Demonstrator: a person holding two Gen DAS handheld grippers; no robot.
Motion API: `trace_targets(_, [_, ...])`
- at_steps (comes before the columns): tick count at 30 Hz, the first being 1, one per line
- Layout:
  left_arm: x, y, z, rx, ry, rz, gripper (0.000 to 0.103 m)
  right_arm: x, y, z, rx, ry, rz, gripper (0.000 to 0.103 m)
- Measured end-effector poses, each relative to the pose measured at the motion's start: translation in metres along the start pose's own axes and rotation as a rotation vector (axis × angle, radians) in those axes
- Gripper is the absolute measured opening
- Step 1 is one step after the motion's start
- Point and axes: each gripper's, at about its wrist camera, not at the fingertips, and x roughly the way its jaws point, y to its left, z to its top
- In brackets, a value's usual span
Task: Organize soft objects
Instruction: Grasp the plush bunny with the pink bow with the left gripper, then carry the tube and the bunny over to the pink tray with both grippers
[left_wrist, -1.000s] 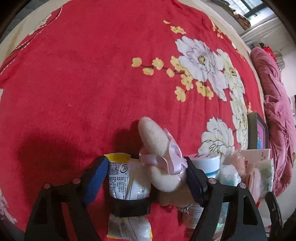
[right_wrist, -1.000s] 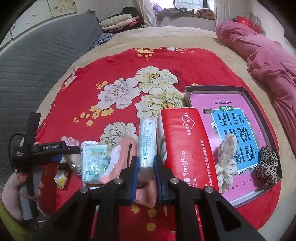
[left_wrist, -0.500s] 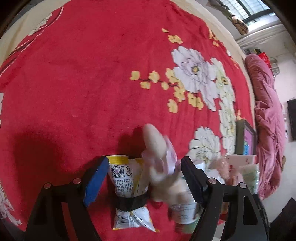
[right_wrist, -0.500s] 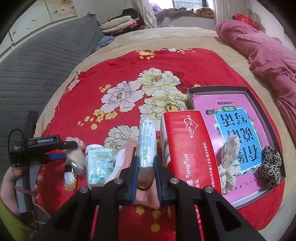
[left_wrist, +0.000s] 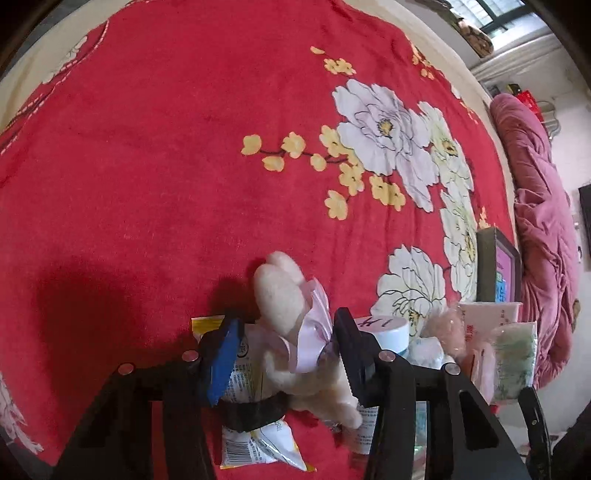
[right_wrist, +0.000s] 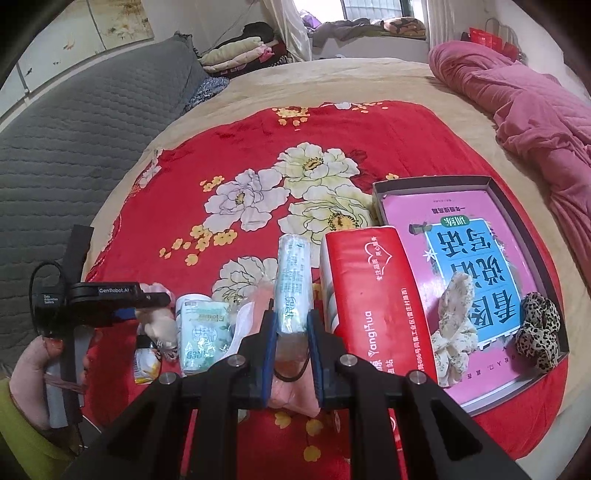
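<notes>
A cream plush bunny (left_wrist: 284, 295) with a pink ribbon bow lies on the red floral blanket (left_wrist: 184, 147), partly on top of a yellow-and-white snack packet (left_wrist: 258, 450). My left gripper (left_wrist: 286, 354) straddles the bunny and its jaws are closing. The right pad touches the bow, and a sliver of packet still shows beside the left pad. In the right wrist view the left gripper (right_wrist: 155, 306) hovers over the bunny (right_wrist: 159, 325). My right gripper (right_wrist: 291, 332) is shut on a slim green-and-white tissue pack (right_wrist: 293, 273), held on end above a pink soft item (right_wrist: 291, 395).
A red tissue brick (right_wrist: 373, 306) lies beside a dark box tray (right_wrist: 436, 182) holding a pink booklet, a floral scrunchie (right_wrist: 454, 325) and a leopard scrunchie (right_wrist: 539, 328). A green wipes pack (right_wrist: 203, 328) and a white jar (left_wrist: 384, 328) crowd the bunny. A pink quilt (right_wrist: 535, 110) borders the right.
The left jaws have narrowed from wide open to close around the bunny. The right gripper keeps the tissue pack in the same place.
</notes>
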Motion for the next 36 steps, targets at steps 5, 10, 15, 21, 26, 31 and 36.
trace_targets(5, [-0.012,0.001,-0.001,-0.006,-0.017,-0.057,0.034,-0.004,-0.001,-0.001,0.010,-0.005,0.003,0.017])
trace_targets(10, [-0.030,-0.004,-0.005,0.021,-0.044,-0.085,0.034,-0.008,-0.001,0.000,0.013,-0.012,0.011,0.017])
trace_targets(15, [-0.043,-0.009,-0.013,0.041,-0.059,-0.123,0.027,-0.016,0.003,0.001,0.009,-0.030,0.018,0.017])
trace_targets(21, [-0.061,-0.025,-0.027,0.089,-0.093,-0.163,0.024,-0.027,0.008,0.003,-0.001,-0.052,0.025,0.017])
trace_targets(26, [-0.083,-0.042,-0.039,0.143,-0.129,-0.182,0.024,-0.039,0.011,0.004,-0.007,-0.073,0.030,0.017])
trace_targets(31, [-0.107,-0.065,-0.051,0.206,-0.165,-0.199,0.024,-0.050,0.011,0.003,-0.011,-0.090,0.021,0.017])
trace_targets(36, [-0.127,-0.098,-0.064,0.277,-0.184,-0.227,0.024,-0.066,0.003,0.005,-0.004,-0.118,0.009,0.017])
